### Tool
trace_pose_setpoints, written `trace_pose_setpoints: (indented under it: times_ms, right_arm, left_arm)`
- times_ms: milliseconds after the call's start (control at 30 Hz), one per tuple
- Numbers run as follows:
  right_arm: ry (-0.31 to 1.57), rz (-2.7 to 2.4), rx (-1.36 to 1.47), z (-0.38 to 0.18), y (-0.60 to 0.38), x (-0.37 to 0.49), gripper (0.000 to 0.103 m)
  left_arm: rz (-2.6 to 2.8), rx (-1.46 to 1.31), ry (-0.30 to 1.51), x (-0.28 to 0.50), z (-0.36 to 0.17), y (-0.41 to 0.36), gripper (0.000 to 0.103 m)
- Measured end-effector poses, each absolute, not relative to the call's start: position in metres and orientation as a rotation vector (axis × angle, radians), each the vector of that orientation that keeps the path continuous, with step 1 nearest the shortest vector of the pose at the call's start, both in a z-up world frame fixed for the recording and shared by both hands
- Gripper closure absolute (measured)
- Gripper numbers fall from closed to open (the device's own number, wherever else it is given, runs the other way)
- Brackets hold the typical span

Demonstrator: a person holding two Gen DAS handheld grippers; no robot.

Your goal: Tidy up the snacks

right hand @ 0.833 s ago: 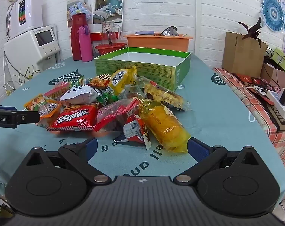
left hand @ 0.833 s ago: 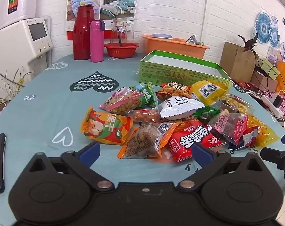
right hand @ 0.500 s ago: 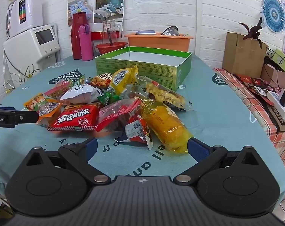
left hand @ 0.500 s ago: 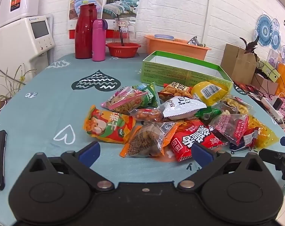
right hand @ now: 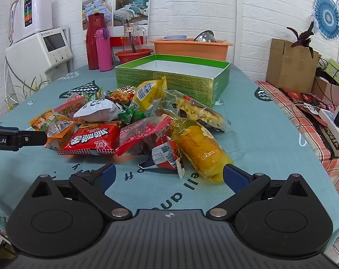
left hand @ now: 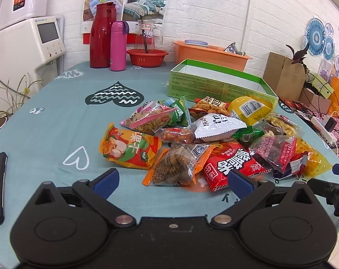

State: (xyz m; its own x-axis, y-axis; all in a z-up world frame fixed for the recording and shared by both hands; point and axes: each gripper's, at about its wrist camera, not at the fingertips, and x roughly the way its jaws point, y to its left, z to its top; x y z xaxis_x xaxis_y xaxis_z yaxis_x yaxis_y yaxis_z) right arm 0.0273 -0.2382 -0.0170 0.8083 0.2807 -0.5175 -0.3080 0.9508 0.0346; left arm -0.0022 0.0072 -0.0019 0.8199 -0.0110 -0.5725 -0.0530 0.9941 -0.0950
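Snack pile point(left hand: 209, 139) – heaped on counter point(left hand: 57, 116) before green box point(left hand: 218, 85), unmoved; left claw point(left hand: 171, 179), right claw point(right hand: 167, 174) – spread wide, empty; sorting not begun

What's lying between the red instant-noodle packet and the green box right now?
In the left wrist view, a white packet, a small green candy and a yellow packet lie between the red noodle packet and the green box.

Both tools share one build — the left gripper point(left hand: 172, 179) and right gripper point(right hand: 168, 176) have matte black bodies with round housings at 7 and 5 o'clock, silver pivot screws, blue-padded fingers point(left hand: 106, 178) — and the right's deck is ribbed.
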Motion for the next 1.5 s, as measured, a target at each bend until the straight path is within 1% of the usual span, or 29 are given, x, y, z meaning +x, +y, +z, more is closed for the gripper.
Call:
trace_pose_setpoints:
  times_ms: [1500]
  right_arm:
    - [0.568, 0.311, -0.073, -0.019, -0.231, 0.039, 0.000]
  left_arm:
    - [0.010, -0.123, 0.633, 0.010, -0.008, 0.009, 0.000]
